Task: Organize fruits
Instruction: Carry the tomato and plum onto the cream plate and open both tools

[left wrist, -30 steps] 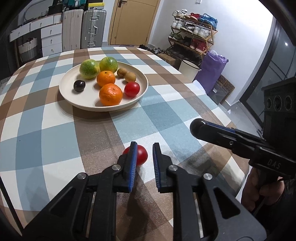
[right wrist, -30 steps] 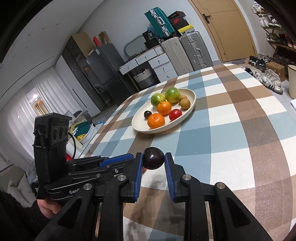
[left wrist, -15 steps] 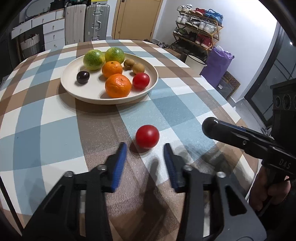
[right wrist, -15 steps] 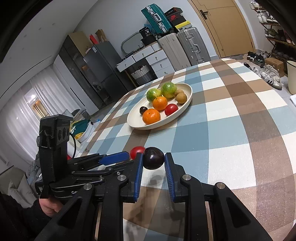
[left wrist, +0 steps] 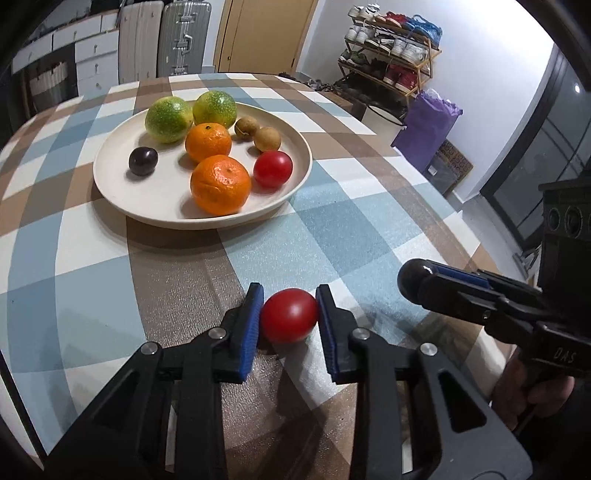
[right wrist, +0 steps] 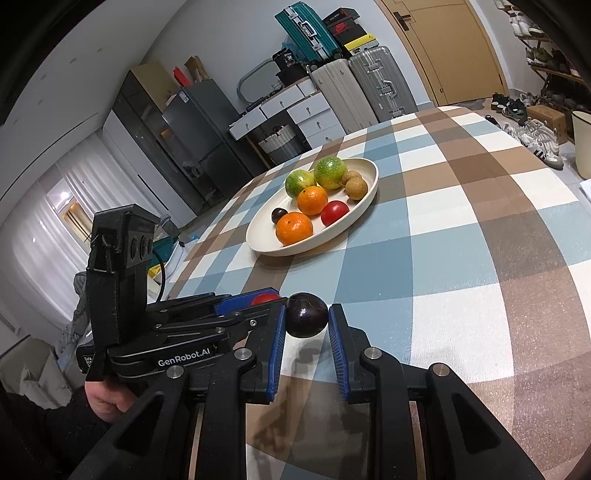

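Background's pretty cluttered tbh. Checked cloth in blue, brown and white covers the worktop (left wrist: 369, 236). Behind it there's a wooden door (left wrist: 258, 35) with two silver suitcases (left wrist: 166, 37) next to it and white drawers (left wrist: 88, 62). Shoe rack (left wrist: 391, 48) full of sneakers off to the side, purple bag (left wrist: 432, 129) near it. Other camera catches a grey fridge (right wrist: 199, 129) and a teal suitcase (right wrist: 306, 29) stacked up top.

A lived-in home. Ahead of the tongs stands a dining bench (left wrist: 332, 229) under a checked cloth, with a wooden door (left wrist: 266, 37), upright suitcases (left wrist: 184, 37) and white drawers (left wrist: 96, 62) beyond. Off to the right a shoe rack (left wrist: 391, 48) holds sneakers; left of the right tongs, a fridge (right wrist: 199, 129) and curtained window (right wrist: 48, 221).
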`<action>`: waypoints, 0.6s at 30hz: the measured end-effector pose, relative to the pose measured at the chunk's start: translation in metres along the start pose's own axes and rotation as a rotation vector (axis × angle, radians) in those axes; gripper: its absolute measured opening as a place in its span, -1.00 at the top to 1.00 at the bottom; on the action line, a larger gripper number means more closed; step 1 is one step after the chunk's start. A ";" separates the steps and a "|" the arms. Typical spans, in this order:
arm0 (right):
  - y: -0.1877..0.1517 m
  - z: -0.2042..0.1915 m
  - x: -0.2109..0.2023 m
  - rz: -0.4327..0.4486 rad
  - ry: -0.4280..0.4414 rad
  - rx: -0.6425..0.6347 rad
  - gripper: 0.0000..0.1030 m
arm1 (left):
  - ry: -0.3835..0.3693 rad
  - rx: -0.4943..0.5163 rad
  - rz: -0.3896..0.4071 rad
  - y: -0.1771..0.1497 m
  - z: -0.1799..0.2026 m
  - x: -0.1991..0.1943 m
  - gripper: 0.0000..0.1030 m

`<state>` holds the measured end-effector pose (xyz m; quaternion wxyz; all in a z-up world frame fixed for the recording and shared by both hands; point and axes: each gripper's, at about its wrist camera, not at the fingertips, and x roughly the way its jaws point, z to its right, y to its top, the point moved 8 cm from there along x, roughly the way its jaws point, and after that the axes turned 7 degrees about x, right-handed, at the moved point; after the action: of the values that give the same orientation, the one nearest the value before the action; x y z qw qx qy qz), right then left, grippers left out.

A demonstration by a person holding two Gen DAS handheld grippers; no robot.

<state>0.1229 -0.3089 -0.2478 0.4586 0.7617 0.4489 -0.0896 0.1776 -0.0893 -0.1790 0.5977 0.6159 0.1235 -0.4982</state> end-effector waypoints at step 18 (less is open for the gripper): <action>0.047 -0.037 0.038 -0.044 0.076 -0.051 0.54 | -0.012 -0.068 0.077 0.044 -0.040 -0.043 0.50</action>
<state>0.1704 -0.2655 -0.2184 0.4584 0.7425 0.4849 -0.0592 0.2085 -0.0464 -0.1278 0.6378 0.5964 0.1127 -0.4741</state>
